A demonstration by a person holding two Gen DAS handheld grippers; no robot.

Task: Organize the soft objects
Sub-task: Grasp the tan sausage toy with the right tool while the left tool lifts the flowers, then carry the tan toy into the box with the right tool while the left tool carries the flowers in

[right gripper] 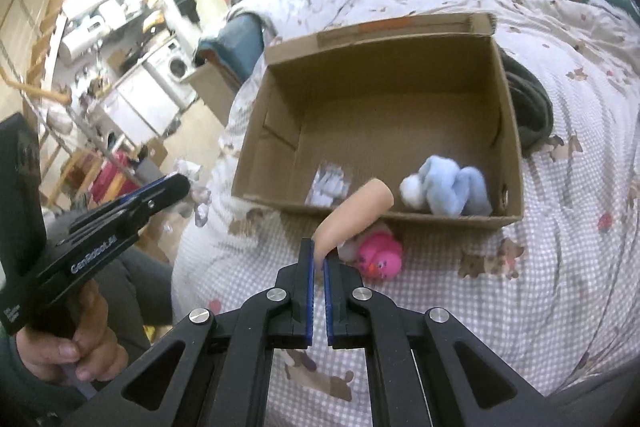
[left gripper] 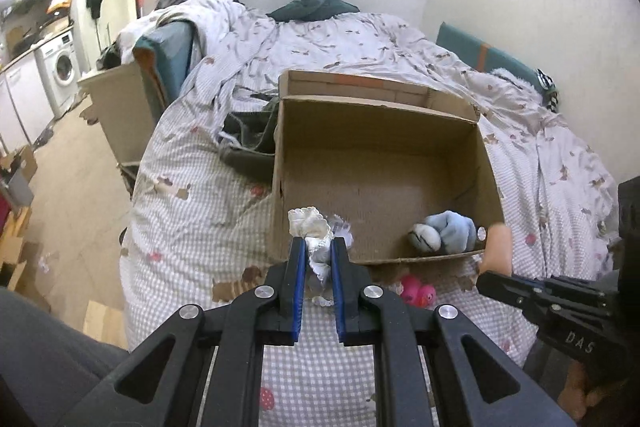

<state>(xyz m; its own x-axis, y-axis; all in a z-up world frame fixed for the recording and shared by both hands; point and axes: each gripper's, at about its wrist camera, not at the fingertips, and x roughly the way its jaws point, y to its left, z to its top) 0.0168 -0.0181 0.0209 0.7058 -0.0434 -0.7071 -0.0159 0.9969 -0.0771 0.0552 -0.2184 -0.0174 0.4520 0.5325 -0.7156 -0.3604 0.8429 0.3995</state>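
An open cardboard box (left gripper: 380,131) (right gripper: 280,115) lies on the bed. A light blue plush toy (left gripper: 448,231) (right gripper: 448,191) sits in its near corner, with a small white-blue cloth (right gripper: 328,183) beside it. My left gripper (left gripper: 318,247) is shut on a white lacy cloth (left gripper: 312,227) at the box's near edge. My right gripper (right gripper: 319,251) is shut on a peach-coloured soft tube (right gripper: 352,211) (left gripper: 496,247), held over the box's near wall. A pink rubber duck (right gripper: 380,255) (left gripper: 418,291) lies on the blanket just outside the box.
The checked bedcover (left gripper: 200,211) has dark clothes (left gripper: 248,139) (right gripper: 528,103) lying against the box's side. A teal pillow (left gripper: 480,55) lies by the wall. A washing machine (left gripper: 60,67) and floor clutter are at the left.
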